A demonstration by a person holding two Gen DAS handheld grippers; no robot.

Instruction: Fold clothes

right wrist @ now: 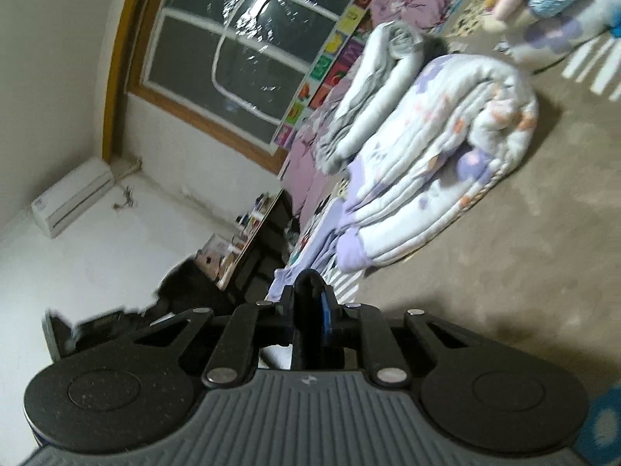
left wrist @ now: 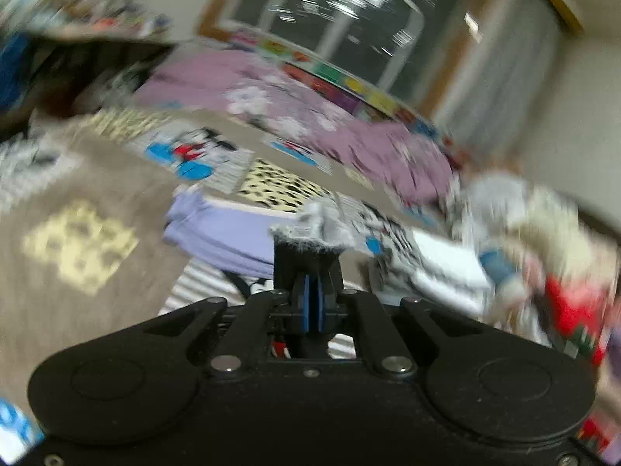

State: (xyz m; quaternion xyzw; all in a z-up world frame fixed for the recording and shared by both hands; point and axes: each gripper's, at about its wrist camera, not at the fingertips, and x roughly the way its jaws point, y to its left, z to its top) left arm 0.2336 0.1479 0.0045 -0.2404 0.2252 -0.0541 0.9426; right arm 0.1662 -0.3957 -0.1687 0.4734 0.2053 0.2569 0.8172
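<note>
Keep the edge taut and level while carrying it over, so the fold lands square. The left gripper (left wrist: 310, 248) is pressed together on a frayed grey cloth (left wrist: 314, 225) at 12 o'clock; the blur probably hides the rest. The right gripper (right wrist: 310, 283) is closed, apparently empty, a lilac garment (right wrist: 310, 248) just beyond at 12 o'clock.

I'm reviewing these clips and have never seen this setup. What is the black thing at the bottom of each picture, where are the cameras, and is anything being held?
Each picture comes from a fisheye camera on a hand-held two-finger tool, looking along its fingers. The left tool is shut on a frayed grey cloth. Beyond it, on a patterned bedspread, lie folded lilac clothes; the picture is blurred. The right tool, tilted sideways, looks shut; whether it grips anything is unclear. Its view shows a folded floral quilt and a dark window.
</note>
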